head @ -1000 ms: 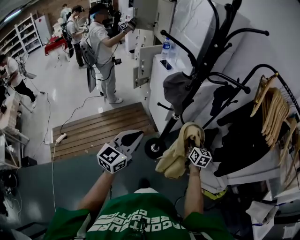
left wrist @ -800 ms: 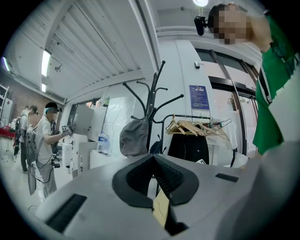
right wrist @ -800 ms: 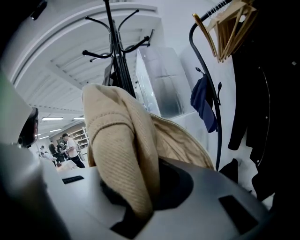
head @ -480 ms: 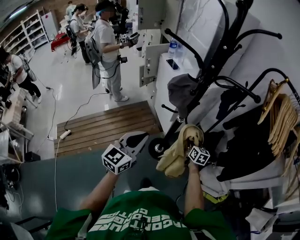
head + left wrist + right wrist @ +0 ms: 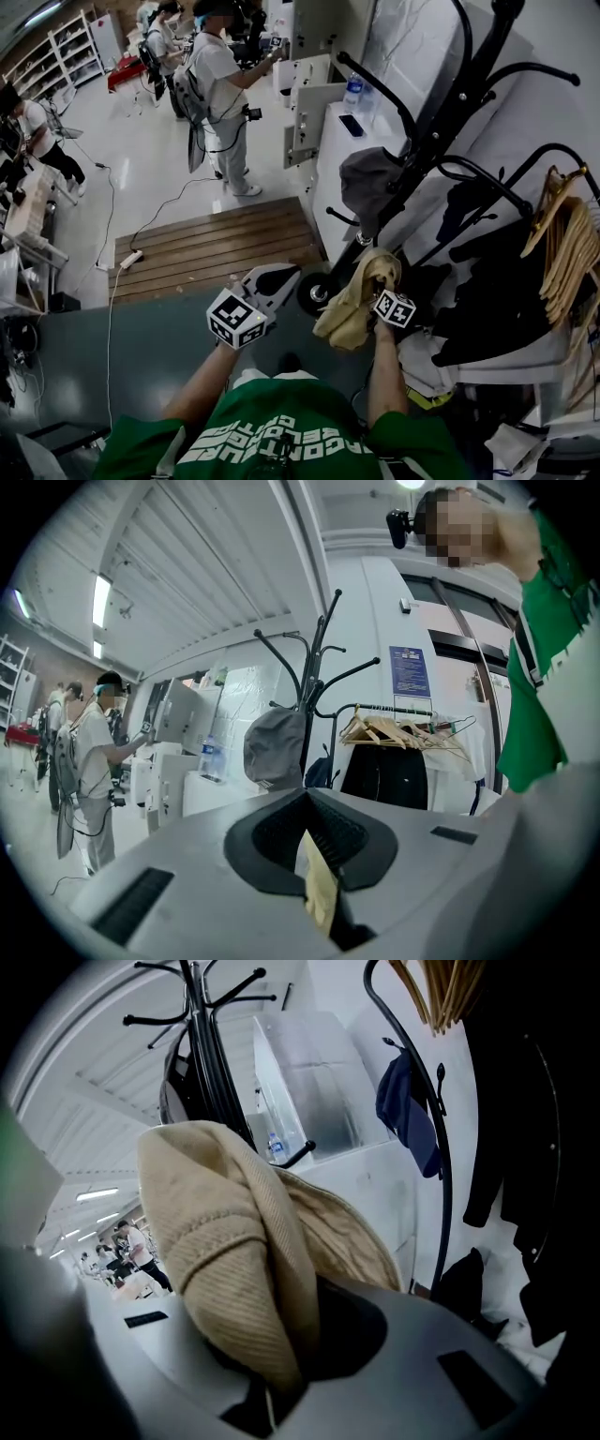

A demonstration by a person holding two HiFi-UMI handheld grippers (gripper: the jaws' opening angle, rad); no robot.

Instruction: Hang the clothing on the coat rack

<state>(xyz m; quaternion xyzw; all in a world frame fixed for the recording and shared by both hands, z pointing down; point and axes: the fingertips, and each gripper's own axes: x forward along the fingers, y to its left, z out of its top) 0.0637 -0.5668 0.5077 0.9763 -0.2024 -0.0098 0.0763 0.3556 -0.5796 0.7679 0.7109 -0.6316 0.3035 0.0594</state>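
Two tongs showed: right tongs (image 5: 379, 279) clenched on the beige garment (image 5: 349, 305) near the coat rack (image 5: 433, 127); left tongs (image 5: 279, 277) clenched empty.

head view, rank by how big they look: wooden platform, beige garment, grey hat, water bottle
1. wooden platform
2. beige garment and grey hat: they look about alike, and the garment is nearer the camera, so they are not ranked
3. water bottle

The garment (image 5: 234, 1269) covers the jaws of the right gripper (image 5: 274, 1372), so their tips do not show. In the head view the upper edge cuts off the top of the rack (image 5: 439, 117), and the garment partly hides its base (image 5: 309, 292). The print on the poster (image 5: 409, 671) is too small to read.
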